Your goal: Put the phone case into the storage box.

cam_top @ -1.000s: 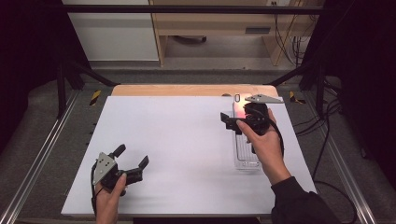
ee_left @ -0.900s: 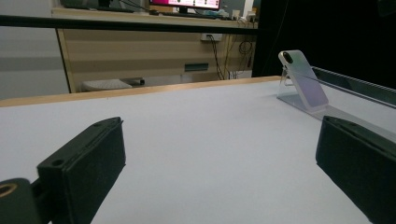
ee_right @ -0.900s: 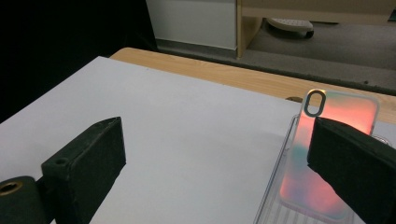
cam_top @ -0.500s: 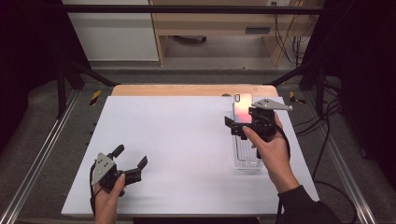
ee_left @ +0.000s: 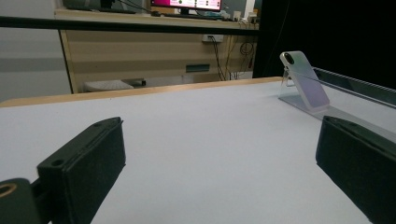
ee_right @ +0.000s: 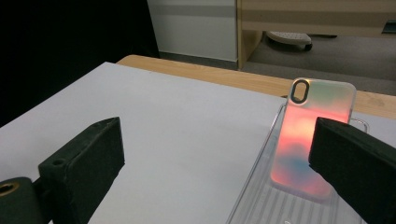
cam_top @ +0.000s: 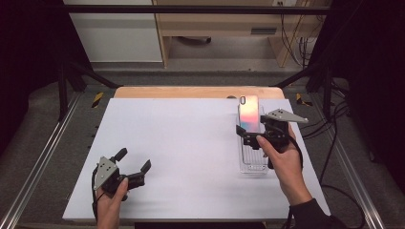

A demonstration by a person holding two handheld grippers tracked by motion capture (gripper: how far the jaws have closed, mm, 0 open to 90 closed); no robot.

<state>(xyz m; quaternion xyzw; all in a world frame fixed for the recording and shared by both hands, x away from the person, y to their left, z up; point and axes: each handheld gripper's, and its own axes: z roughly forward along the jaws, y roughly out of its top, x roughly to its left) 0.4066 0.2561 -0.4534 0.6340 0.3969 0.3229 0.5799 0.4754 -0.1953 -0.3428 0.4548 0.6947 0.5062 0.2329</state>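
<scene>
Phone case (ee_right: 310, 135) beyond right tongs (ee_right: 224, 158)

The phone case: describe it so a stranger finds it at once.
Start at the white table and go to its far right side, where a clear ridged stand lies. The phone case leans at its far end, just beyond the right gripper; its iridescent pink-orange sheen is unique.

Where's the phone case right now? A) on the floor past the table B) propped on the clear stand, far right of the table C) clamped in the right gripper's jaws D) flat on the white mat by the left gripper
B: the phone case leans tilted on the clear stand, and the right gripper sits beside it with its jaws open, not clamping it.
</scene>
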